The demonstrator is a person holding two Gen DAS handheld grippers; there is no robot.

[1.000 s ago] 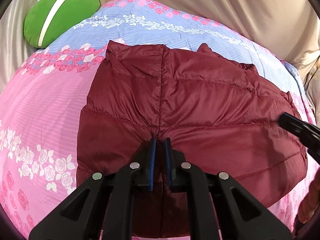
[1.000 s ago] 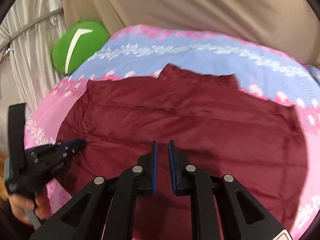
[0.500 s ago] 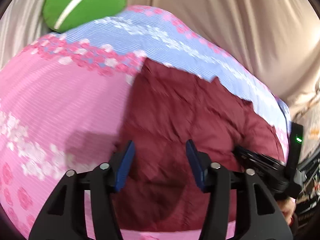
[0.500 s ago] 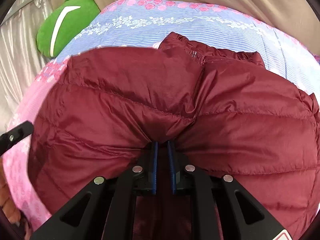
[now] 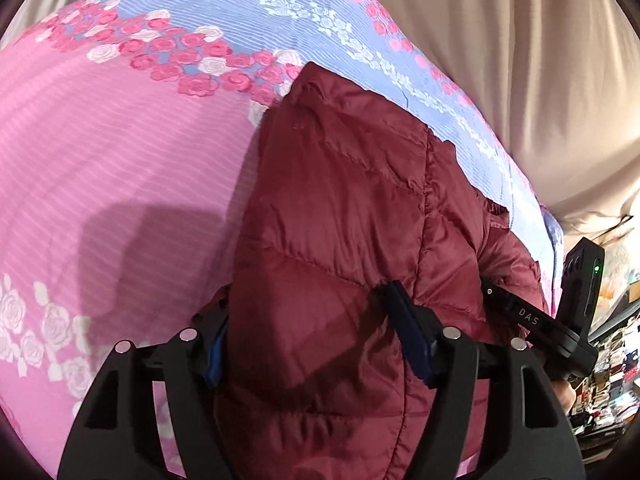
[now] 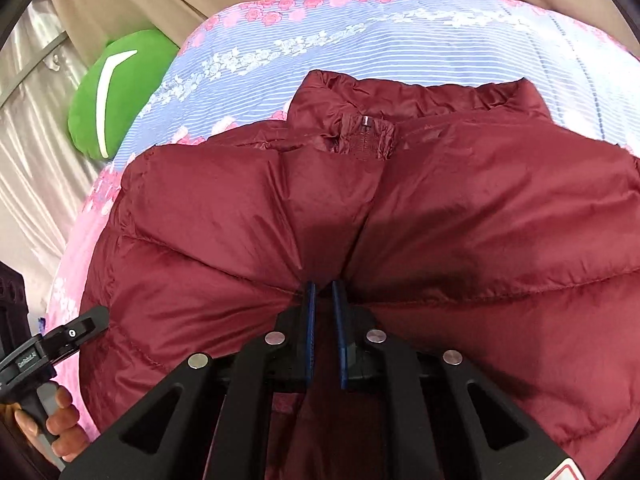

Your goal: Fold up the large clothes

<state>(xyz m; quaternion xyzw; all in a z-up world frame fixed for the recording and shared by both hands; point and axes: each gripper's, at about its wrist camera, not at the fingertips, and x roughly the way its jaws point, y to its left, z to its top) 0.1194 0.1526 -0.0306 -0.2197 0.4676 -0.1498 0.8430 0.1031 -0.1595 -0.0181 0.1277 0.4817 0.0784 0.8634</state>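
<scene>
A dark red quilted puffer jacket (image 5: 352,216) lies on a bed with a pink and blue floral sheet (image 5: 120,128). My left gripper (image 5: 308,328) is open, its jaws wide apart on either side of the jacket's near left edge. My right gripper (image 6: 324,300) is shut on a pinch of the jacket's (image 6: 480,216) fabric and lifts it toward the collar (image 6: 368,136). The right gripper also shows in the left wrist view (image 5: 520,312), at the jacket's right side. The left gripper's tip shows in the right wrist view (image 6: 84,324).
A green cushion (image 6: 116,92) sits at the far left corner of the bed. Beige curtain (image 5: 500,60) hangs behind the bed. Cluttered shelves (image 5: 612,360) show at the far right.
My left gripper let go of the jacket, opened wide and moved to its left edge. My right gripper closed on the fabric and pulled it up and forward toward the collar.
</scene>
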